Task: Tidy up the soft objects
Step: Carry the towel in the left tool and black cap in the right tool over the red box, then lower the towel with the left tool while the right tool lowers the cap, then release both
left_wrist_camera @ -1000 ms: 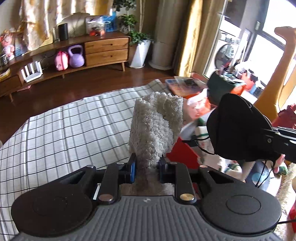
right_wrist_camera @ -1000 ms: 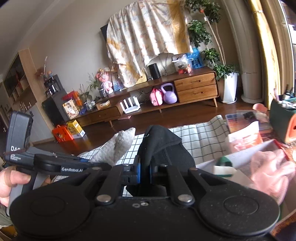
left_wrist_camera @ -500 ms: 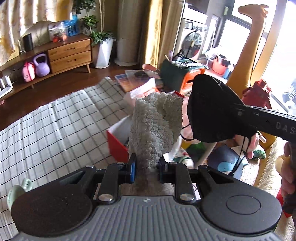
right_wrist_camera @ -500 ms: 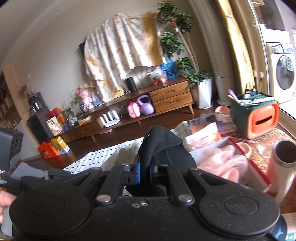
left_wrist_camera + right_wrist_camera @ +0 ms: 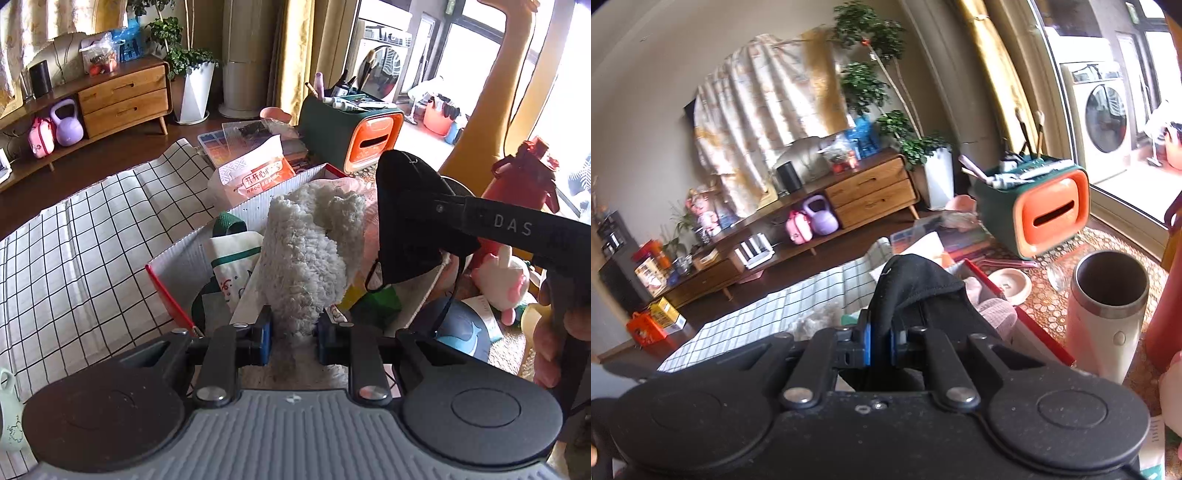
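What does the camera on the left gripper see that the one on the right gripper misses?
Only the left wrist view: the left gripper clamping a fluffy white towel, a pink-and-white plush toy, and the right gripper seen from outside.

Only the right wrist view: an open steel-rimmed white tumbler and a white washing machine.

Both: the black fabric face mask pinched in the right gripper, the red-edged storage box, the green-and-orange organizer.

Wooden sideboard (image 5: 122, 99), bright windows (image 5: 458, 66)

Left gripper (image 5: 293, 334) and right gripper (image 5: 880, 341), jaws of both clamped on cloth, angled downward.
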A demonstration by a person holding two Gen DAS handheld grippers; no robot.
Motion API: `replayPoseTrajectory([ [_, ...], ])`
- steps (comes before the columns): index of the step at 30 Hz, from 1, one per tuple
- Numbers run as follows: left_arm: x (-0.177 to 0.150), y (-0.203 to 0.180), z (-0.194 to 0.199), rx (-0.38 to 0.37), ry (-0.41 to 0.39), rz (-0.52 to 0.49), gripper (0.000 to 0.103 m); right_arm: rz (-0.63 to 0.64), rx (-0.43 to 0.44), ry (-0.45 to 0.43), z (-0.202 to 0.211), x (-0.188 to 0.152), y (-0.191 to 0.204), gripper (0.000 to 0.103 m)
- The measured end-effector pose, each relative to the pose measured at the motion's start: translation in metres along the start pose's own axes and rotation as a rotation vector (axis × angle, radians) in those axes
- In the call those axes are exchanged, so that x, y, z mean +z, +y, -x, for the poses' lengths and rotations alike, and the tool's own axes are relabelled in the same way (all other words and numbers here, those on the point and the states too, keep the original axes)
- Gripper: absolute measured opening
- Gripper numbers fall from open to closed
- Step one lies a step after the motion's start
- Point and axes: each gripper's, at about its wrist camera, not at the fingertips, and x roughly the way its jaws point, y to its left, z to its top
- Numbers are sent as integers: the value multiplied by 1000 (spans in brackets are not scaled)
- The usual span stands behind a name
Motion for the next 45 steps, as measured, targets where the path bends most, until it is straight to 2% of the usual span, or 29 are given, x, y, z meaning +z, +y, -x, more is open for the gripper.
replayPoseTrajectory([
  [6,8,4,-25,9,-19,29,22,-15,-27,22,-28,-10,-13,9],
  [16,9,18,-64,32,21,46,22,-67,-58,69,-61,-35,-29,11],
  [25,-2,29,-87,36,74,65,22,42,-82,104,-60,-58,-6,22],
  [31,-12,27,-90,50,86,52,22,51,-73,113,-50,-64,1,42],
  [36,-17,29,-84,51,70,49,29,91,-82,110,-37,-68,8,60],
  [40,-21,31,-76,49,57,53,29,101,-84,103,-26,-68,10,64],
  [45,-25,34,-64,46,33,73,30,94,-83,88,-10,-66,8,79],
])
